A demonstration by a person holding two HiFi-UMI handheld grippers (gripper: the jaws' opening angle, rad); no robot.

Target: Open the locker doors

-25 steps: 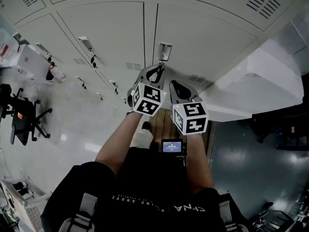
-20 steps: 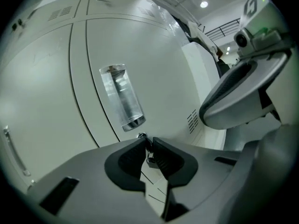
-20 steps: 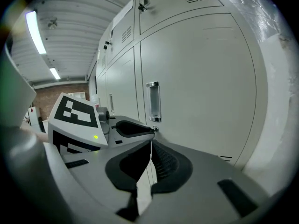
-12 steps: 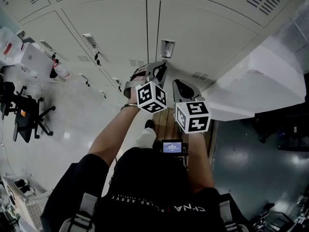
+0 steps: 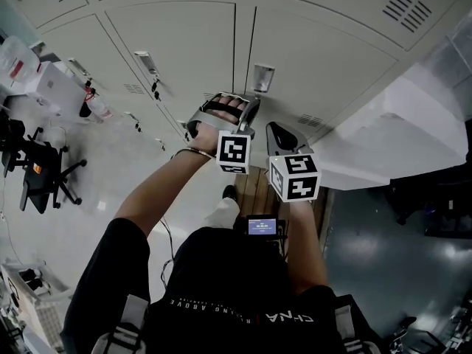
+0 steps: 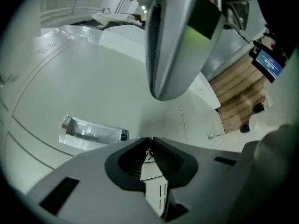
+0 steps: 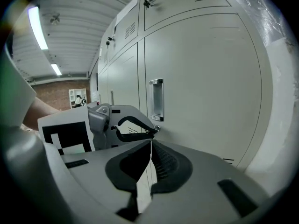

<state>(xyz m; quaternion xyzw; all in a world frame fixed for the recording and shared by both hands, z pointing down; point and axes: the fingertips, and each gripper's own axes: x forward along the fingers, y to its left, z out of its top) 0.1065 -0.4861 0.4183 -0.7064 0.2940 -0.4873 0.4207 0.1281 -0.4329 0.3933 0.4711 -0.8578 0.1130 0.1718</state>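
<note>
Closest in, the right gripper (image 7: 150, 143) sat low with its jaws pressed together on nothing. Just ahead, the left gripper (image 6: 150, 140) was clenched as well and carried nothing. Its tips were up against the small shiny fitting (image 7: 157, 127) right under the recessed silver handle (image 7: 156, 99). That handle belonged to the pale grey metal locker door (image 7: 205, 78), which stood flush and shut straight in front of the person, handle at its left edge.

The danger looked plain enough: closed tips have little to hook with, so a pull could slide off the fitting and scrape the paint. If the door was locked, a tug would only strain the latch. The two grippers were also very near each other, and a door swinging out might well clip the right one.

Farther along, the row of grey lockers (image 5: 169, 43) showed every door closed, so nothing inside any of them could be seen.
</note>
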